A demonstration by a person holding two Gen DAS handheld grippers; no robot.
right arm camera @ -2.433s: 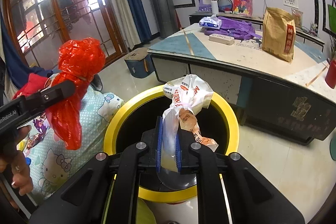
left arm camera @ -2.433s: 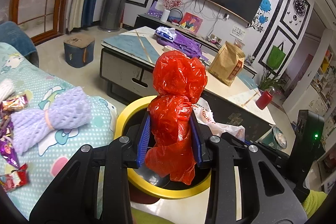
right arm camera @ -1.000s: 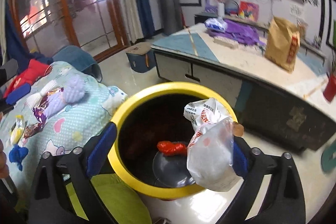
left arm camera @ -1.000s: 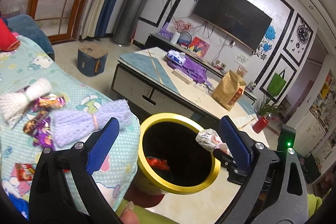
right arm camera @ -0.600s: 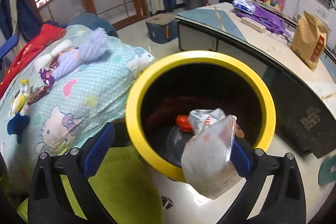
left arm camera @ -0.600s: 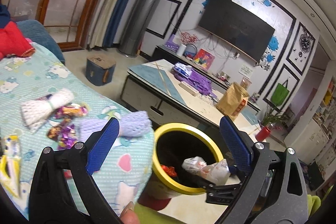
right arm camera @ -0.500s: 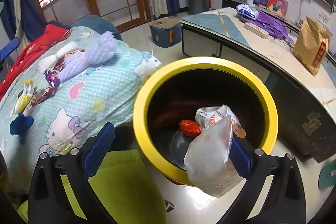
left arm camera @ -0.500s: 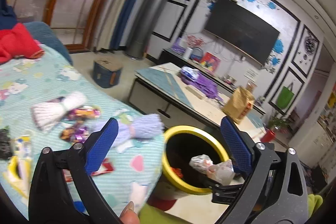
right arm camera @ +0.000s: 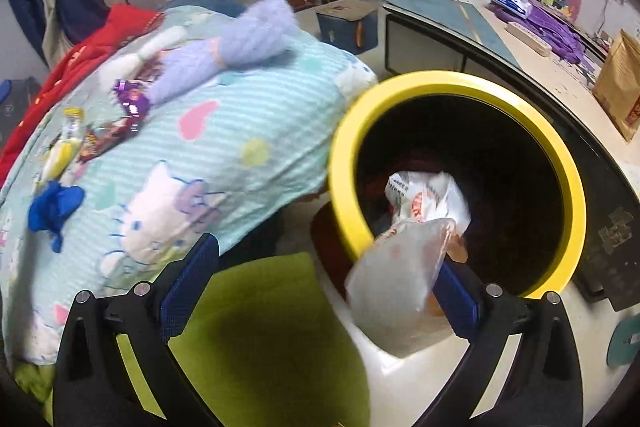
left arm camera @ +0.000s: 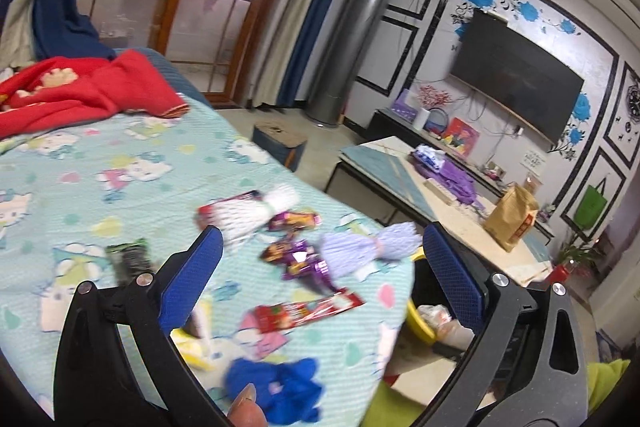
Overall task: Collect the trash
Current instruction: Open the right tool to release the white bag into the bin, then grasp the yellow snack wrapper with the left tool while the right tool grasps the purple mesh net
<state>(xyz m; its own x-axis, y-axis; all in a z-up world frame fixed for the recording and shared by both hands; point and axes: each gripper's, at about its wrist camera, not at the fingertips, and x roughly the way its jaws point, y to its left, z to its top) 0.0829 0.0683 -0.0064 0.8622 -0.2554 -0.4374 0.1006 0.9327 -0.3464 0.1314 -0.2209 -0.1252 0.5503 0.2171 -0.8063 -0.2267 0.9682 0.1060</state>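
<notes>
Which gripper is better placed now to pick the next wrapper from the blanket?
Left. The left gripper is open and empty, and the purple foil wrapper on the turquoise blanket shows between its fingers. The right gripper is open by the yellow-rimmed bin, a clear plastic bag clinging to one finger.

No print on the wrappers (left arm camera: 308,311) or bags (right arm camera: 426,197) is sharp enough to read
</notes>
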